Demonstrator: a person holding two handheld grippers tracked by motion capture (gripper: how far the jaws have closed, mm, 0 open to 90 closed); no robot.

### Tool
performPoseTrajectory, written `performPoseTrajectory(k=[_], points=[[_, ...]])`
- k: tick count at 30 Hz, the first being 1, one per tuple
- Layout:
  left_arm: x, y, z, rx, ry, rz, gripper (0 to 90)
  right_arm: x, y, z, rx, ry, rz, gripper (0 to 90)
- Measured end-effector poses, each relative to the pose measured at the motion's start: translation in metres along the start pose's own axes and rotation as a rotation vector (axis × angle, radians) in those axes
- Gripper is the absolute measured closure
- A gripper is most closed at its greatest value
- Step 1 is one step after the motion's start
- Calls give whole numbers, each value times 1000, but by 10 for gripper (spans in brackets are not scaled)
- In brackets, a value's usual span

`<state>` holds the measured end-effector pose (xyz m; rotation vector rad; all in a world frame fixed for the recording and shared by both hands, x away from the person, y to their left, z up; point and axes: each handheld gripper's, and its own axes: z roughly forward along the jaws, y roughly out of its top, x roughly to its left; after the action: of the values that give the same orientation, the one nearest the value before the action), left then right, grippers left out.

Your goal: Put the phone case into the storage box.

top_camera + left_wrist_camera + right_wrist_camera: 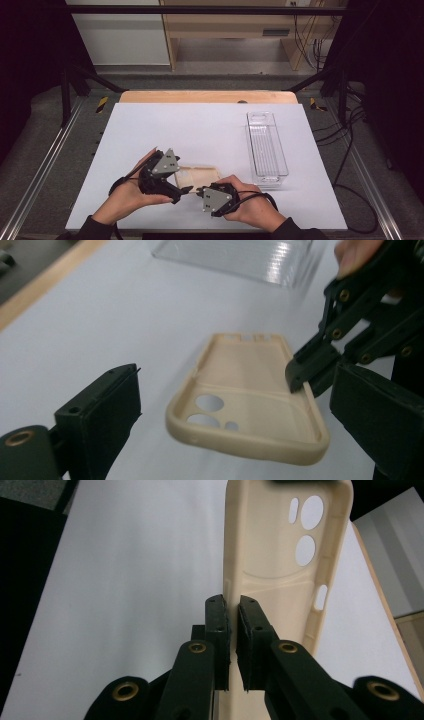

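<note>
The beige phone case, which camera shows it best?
The left gripper view: the whole phone case shows, with its camera cutouts, and the right hand-held gripper clamped on one side wall. The right gripper view shows the phone case close up but cropped. In the high view the phone case is small and partly hidden by both grippers.

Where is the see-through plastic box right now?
In the high view, the clear rectangular plastic bin sits on the right side of the white table, beyond the right gripper and right of the beige phone case.
</note>
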<state>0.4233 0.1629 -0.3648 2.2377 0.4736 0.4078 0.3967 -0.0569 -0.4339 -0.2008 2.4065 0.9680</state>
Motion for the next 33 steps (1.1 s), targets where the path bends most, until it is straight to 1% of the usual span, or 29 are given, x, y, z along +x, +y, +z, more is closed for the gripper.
performPoseTrajectory(k=[1,2,3,4,5,6,9,10,11,12,13,14,15,16,17,18,19,20,21,22,23,26,27,28,29,30,31,32,33], points=[[1,-1,-6,-44,17,-21,58,-2,-1,0,-1,-3,-10,848],[2,-3,-12,-77,30,-42,56,-2,-1,-1,-2,-11,4,848],[2,-4,-15,-102,39,-56,51,-3,-2,-1,-1,-17,5,848],[2,-7,-21,-140,48,-82,43,-5,-4,-2,0,-26,16,848],[2,-10,-25,-168,59,-104,43,-5,-4,-2,0,-26,16,848],[3,-14,-29,-197,76,-122,40,-6,-5,-2,1,-32,28,848],[4,-26,-38,-261,123,-156,34,-11,-7,-2,-5,-43,58,848],[4,-32,-40,-286,138,-182,31,-12,-8,-2,-5,-45,62,848],[5,-44,-42,-319,162,-227,29,-16,-9,-2,5,-58,85,848],[5,-44,-42,-319,162,-227,29,-16,-9,-2,5,-58,85,848],[5,-48,-43,-322,175,-238,29,-17,-10,-1,1,-66,98,848],[5,-59,-44,-331,226,-262,29,-20,-11,-2,4,-78,116,848],[5,-59,-44,-331,226,-262,29,-20,-11,-2,4,-78,116,848],[5,-65,-44,-339,247,-276,29,-23,-12,-1,2,-92,131,848],[7,-72,-43,-351,274,-298,29,-23,-12,-1,2,-92,131,848],[9,-76,-42,-344,299,-308,31,-24,-13,-2,-5,-100,149,848],[11,-81,-40,-324,343,-313,31,-25,-13,-2,-8,-106,151,848],[13,-86,-38,-320,365,-319,32,-26,-12,-2,-12,-120,164,848],[14,-89,-36,-322,372,-331,34,-27,-12,-2,-17,-130,171,848],[16,-95,-32,-326,380,-355,32,-28,-13,-3,-31,-146,194,848],[17,-98,-29,-321,387,-364,32,-28,-13,-3,-31,-146,194,848],[18,-107,-23,-312,403,-377,33,-31,-16,-3,-47,-177,225,848],[18,-113,-21,-308,425,-380,33,-33,-17,-4,-59,-204,244,848],[18,-113,-21,-308,425,-380,33,-33,-17,-4,-59,-204,244,848],[18,-116,-20,-310,434,-383,33,-35,-17,-5,-67,-223,251,848],[18,-120,-21,-330,441,-391,33,-37,-18,-7,-78,-248,266,848],[18,-120,-21,-330,441,-391,33,-37,-18,-7,-78,-248,266,848],[18,-122,-21,-339,446,-393,33,-40,-20,-11,-96,-275,287,848],[18,-122,-21,-345,454,-395,33,-40,-20,-11,-96,-275,287,848]])
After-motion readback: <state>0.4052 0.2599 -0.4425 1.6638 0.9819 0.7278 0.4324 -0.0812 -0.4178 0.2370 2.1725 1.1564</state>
